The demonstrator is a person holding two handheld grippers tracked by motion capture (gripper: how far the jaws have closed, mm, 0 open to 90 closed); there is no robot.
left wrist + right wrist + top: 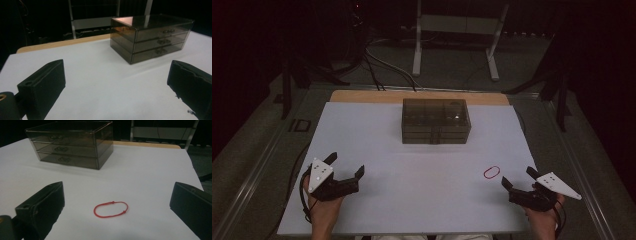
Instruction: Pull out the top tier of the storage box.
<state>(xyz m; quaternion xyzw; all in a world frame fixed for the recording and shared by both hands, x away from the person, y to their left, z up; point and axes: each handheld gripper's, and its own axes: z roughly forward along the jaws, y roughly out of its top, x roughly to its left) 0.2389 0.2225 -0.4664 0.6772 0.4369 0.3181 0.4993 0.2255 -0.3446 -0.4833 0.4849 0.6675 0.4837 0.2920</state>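
A smoky see-through box of three drawers (435,120) stands at the far middle of the white table top (422,170), all drawers pushed in. A thin red string loop (491,172) lies flat at the near right; the right gripper view has this loop (110,209) just ahead, between the jaws' lines. My right gripper (519,178) rests open near the front right corner, a short way behind the loop. My left gripper (344,165) is open at the front left with nothing in it, and the drawer box (151,36) lies far ahead of it.
A bare wooden strip (362,96) runs along the table's far edge. Behind it stand a white metal frame (454,30) and loose cables (382,67) on the dark floor. Metal rails (257,165) flank the table on both sides.
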